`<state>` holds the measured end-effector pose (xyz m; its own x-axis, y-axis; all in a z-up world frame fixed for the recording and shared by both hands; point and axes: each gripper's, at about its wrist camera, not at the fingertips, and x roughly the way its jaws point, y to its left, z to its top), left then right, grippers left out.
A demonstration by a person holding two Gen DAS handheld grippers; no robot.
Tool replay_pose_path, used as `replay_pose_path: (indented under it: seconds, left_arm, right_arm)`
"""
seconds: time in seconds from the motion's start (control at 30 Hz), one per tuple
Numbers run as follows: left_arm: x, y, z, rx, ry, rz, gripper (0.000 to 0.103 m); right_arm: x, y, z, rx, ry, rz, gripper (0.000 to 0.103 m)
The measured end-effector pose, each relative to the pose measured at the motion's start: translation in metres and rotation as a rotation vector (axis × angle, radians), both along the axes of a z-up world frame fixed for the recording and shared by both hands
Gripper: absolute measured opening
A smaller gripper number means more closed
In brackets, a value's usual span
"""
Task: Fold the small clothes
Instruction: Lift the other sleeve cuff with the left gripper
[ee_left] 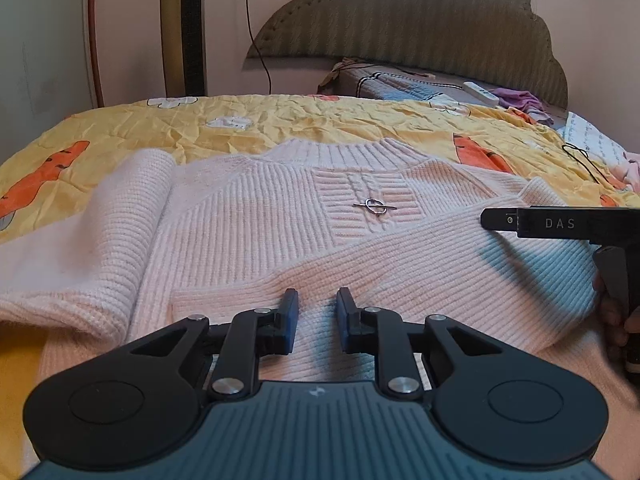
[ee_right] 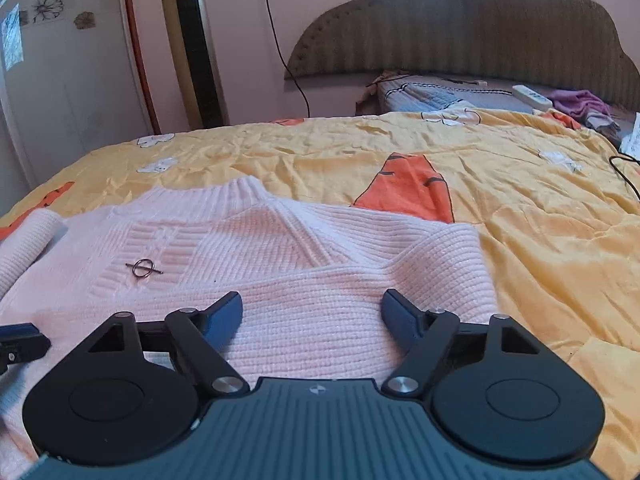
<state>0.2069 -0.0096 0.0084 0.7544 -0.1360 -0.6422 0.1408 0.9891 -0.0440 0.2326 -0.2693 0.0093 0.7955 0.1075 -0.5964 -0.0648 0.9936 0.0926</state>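
Observation:
A pale pink knit sweater (ee_left: 240, 232) (ee_right: 280, 240) lies front up on the bed, collar away from me, with a small metal ring pin (ee_left: 375, 206) (ee_right: 143, 269) on its chest. One sleeve (ee_left: 400, 264) (ee_right: 320, 320) is folded across the body. The other sleeve (ee_left: 132, 200) lies out to the left. My left gripper (ee_left: 317, 294) hovers over the folded sleeve's cuff end, its jaws a narrow gap apart with nothing pinched. My right gripper (ee_right: 313, 298) stands wide open above the folded sleeve near the shoulder. In the left wrist view it shows side on at the right (ee_left: 520, 222).
A yellow quilt with orange carrots (ee_left: 300, 124) (ee_right: 520, 220) covers the bed. At the head end lie a white remote (ee_left: 480, 93) (ee_right: 532, 96) and a purple cloth (ee_right: 580, 104) below a padded headboard (ee_right: 480, 32). A tower fan (ee_right: 192, 40) stands by the wall. A black cable (ee_right: 624, 172) lies at the right.

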Motion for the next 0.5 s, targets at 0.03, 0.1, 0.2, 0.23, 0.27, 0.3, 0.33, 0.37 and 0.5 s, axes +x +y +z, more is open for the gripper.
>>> replay_pose_path:
  seconds: [0.03,0.1,0.2,0.23,0.27,0.3,0.33,0.37,0.5]
  left_arm:
    - [-0.001,-0.002,-0.002,0.014,-0.014,-0.003,0.020]
    - [-0.003,-0.006,-0.002,0.041,-0.031,-0.004,0.020]
    - [-0.008,-0.002,0.007,0.019,-0.027,0.014,0.020]
    - [-0.014,0.002,0.011,0.007,-0.033,0.025,0.023]
    - [-0.023,0.010,0.018,-0.004,-0.050,0.045,0.028]
    - [-0.032,0.020,0.024,-0.021,-0.076,0.067,0.032]
    - [-0.043,0.032,0.030,-0.047,-0.106,0.095,0.047]
    - [-0.052,0.046,0.036,-0.076,-0.130,0.136,0.068]
    - [-0.082,0.119,0.053,-0.269,-0.166,0.354,0.078]
  right_arm:
    - [0.002,0.001,0.000,-0.003,0.004,0.003,0.083]
    - [0.005,-0.001,0.000,0.011,0.011,0.010,0.086]
    - [0.007,0.007,-0.001,-0.035,0.018,0.011,0.087]
    - [0.007,0.008,-0.001,-0.042,0.018,0.010,0.088]
    - [0.006,0.008,-0.001,-0.041,0.017,0.010,0.088]
    - [0.006,0.007,0.000,-0.037,0.016,0.010,0.088]
    - [0.005,0.006,0.000,-0.032,0.014,0.010,0.088]
    - [0.005,0.006,0.000,-0.027,0.013,0.010,0.088]
    - [0.005,0.004,0.000,-0.017,0.012,0.016,0.090]
